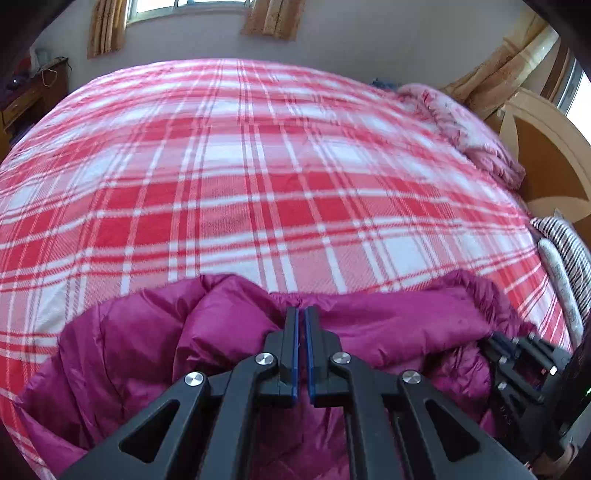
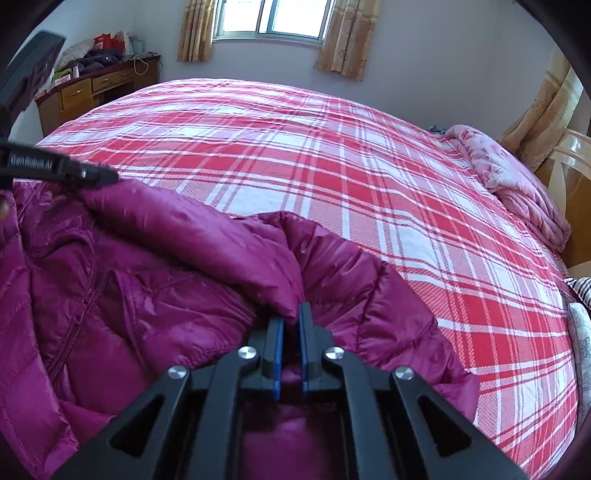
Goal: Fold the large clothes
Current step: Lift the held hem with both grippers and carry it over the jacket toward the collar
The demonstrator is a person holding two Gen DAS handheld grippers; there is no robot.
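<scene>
- Jacket [image 2: 155, 280], magenta and quilted with a puffy fill, is lying bunched at the near edge of the bed, on top of the plaid bedspread [image 1: 258, 166].
- Left gripper [image 1: 301, 314] is pinching a fold of the jacket's far edge; its blue-lined jaws are standing pressed almost together, with only a thin layer of fabric between the tips.
- Right gripper [image 2: 291, 312] is clamping a thicker, rolled fold of the jacket; its jaws are sitting nearly together, and the fabric is bulging over the left fingertip.
- In the right wrist view, the left gripper is appearing at the left edge as a black bar touching the jacket's upper fold.
- In the left wrist view, the right gripper is showing at the lower right, against the jacket's right side.
- Bedspread, red, pink and white, is covering the rest of the bed and is lying flat beyond the jacket.
- Pink floral quilt [image 2: 517, 184] is lying heaped at the far right of the bed, well apart from the jacket.
- Wooden desk [image 2: 92, 92] is standing against the far wall on the left, with clutter on top.
- Curtains [image 2: 347, 37] are hanging beside the window [image 2: 273, 18].
</scene>
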